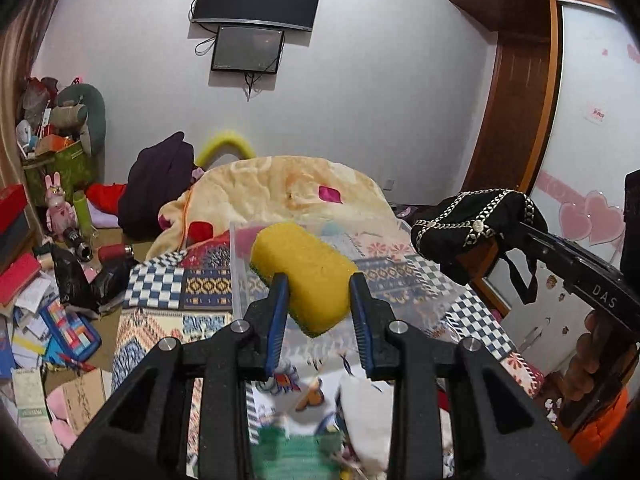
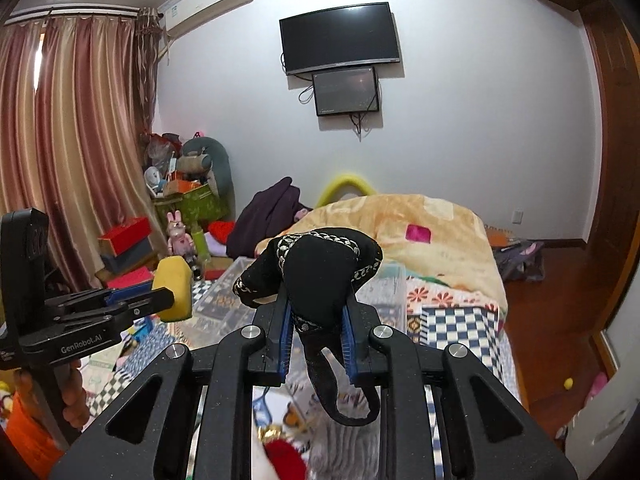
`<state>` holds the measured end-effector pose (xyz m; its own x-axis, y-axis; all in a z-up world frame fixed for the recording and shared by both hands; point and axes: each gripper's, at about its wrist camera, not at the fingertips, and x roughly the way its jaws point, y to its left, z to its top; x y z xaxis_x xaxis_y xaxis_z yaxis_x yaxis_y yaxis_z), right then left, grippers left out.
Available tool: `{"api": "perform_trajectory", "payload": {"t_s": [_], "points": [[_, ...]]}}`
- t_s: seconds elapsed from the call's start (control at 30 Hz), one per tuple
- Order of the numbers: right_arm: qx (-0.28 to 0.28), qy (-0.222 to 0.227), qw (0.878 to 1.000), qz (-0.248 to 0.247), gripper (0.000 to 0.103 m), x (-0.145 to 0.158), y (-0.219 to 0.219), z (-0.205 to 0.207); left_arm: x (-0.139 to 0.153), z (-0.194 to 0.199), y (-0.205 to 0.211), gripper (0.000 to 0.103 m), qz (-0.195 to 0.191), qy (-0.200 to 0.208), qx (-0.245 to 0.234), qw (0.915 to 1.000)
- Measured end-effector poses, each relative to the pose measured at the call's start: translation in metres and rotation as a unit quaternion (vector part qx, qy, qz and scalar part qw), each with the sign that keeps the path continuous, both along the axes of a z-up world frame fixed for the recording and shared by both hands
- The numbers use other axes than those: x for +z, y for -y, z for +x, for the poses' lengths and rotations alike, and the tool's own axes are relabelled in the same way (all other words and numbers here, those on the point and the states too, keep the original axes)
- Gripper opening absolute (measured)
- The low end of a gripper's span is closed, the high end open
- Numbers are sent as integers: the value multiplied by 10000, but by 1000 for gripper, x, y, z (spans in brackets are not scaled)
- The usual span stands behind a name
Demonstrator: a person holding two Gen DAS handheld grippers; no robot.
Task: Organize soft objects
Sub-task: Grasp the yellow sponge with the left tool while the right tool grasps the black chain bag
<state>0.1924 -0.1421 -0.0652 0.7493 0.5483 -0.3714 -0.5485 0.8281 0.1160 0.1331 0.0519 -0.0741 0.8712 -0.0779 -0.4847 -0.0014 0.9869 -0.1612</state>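
Observation:
My left gripper is shut on a yellow sponge and holds it in the air above a clear plastic bin on the bed. The sponge also shows in the right wrist view. My right gripper is shut on a black fabric pouch with white embroidered trim; its strap hangs down between the fingers. The pouch also shows in the left wrist view, to the right of the sponge and at about the same height. The clear bin lies below both grippers.
The bed has a patchwork quilt and a cream blanket heaped at its far end. Soft items lie close under the grippers, blurred. Clutter of boxes, books and toys fills the floor at left. A wooden floor lies right of the bed.

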Motion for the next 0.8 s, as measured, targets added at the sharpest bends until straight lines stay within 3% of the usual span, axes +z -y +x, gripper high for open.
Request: {"api": "perform_trajectory", "payload": {"t_s": [0.17,0.4,0.8], "points": [[-71,-27,9999,-91,19,-4,-12,12,-2,27,-1,31,242,-142,94,9996],[-119,-290,9989,-346,19,-20,-26,35,-22,68,0,31,329,-655,-94,9973],[-8,-1053,9890,-1040,20,-59,-56,69,-63,125,9,31,430,-1618,-417,9850]]}}
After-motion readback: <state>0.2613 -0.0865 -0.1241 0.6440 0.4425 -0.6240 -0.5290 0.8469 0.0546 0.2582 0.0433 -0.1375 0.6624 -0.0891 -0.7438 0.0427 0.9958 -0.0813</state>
